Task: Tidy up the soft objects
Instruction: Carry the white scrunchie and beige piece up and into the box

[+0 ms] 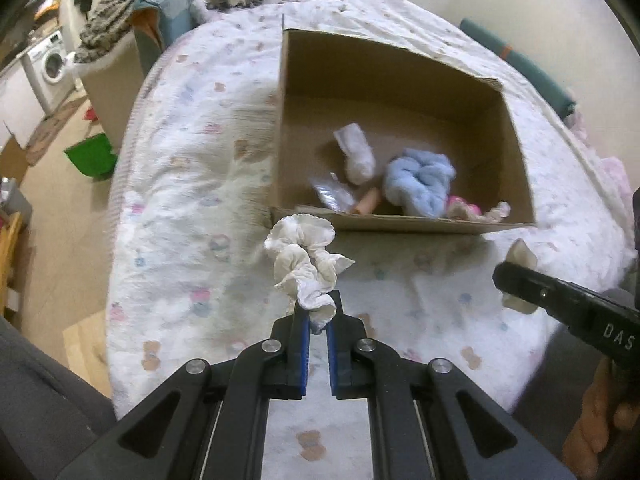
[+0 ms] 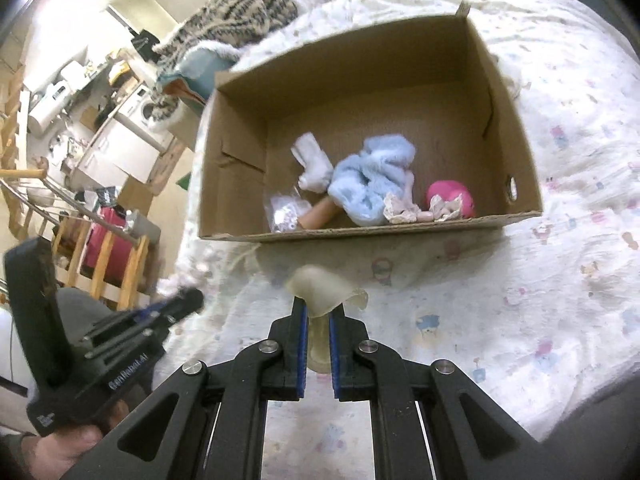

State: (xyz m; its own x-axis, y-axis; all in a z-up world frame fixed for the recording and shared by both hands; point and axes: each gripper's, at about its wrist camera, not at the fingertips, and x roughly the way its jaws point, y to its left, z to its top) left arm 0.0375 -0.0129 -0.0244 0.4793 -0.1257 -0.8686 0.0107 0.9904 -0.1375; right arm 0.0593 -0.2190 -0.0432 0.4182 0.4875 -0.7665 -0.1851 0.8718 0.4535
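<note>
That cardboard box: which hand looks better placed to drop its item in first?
Probably the left. The left gripper holds its white scrunchie right at the cardboard box rim; the right gripper's translucent piece sits short of it.

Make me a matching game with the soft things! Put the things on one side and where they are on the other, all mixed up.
Things:
1. white scrunchie
2. cream floppy piece
3. fluffy blue scrunchie
4. striped blanket

Places:
A. inside the cardboard box
B. held in the left gripper
C. piled up behind the box
D. held in the right gripper

Pairs: 1-B, 2-D, 3-A, 4-C
</note>
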